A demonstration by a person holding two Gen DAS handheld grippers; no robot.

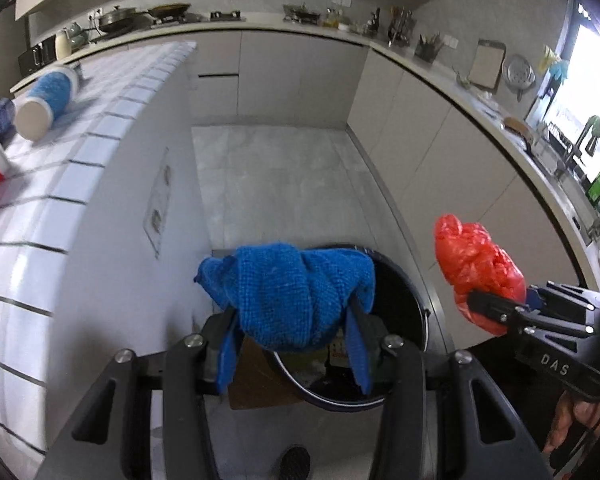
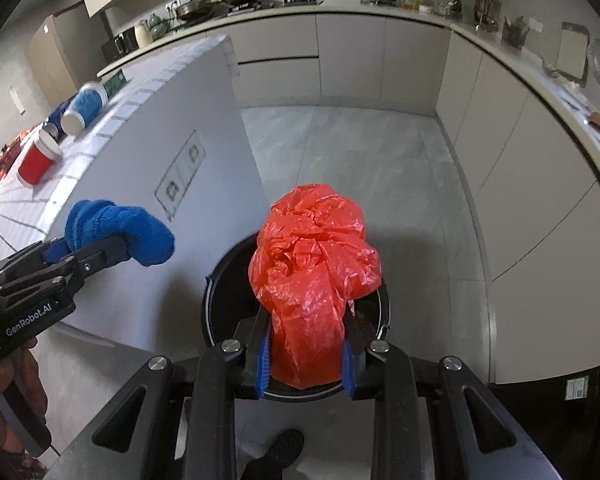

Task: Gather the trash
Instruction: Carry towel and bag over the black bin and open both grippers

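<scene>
Kitchen floor [image 2: 360, 168] carrying one black trash bin [image 2: 220, 300]; left gripper [image 1: 292, 336] fingers clamping one blue cloth [image 1: 288, 292], right gripper [image 2: 306, 360] fingers pinching one red plastic bag [image 2: 314, 276]; two cups lying on tiled tabletop [image 1: 60, 184].

White-tiled island counter [image 2: 148, 92] carries a toppled blue cup [image 2: 83, 107] and, at its seven o'clock, a red cup [image 2: 38, 160]; black bin [image 2: 220, 300] stands on the grey floor [image 2: 360, 152].

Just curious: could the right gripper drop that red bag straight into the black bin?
Probably yes: the right gripper holds the red bag just above the open black bin, with nothing between them.
</scene>
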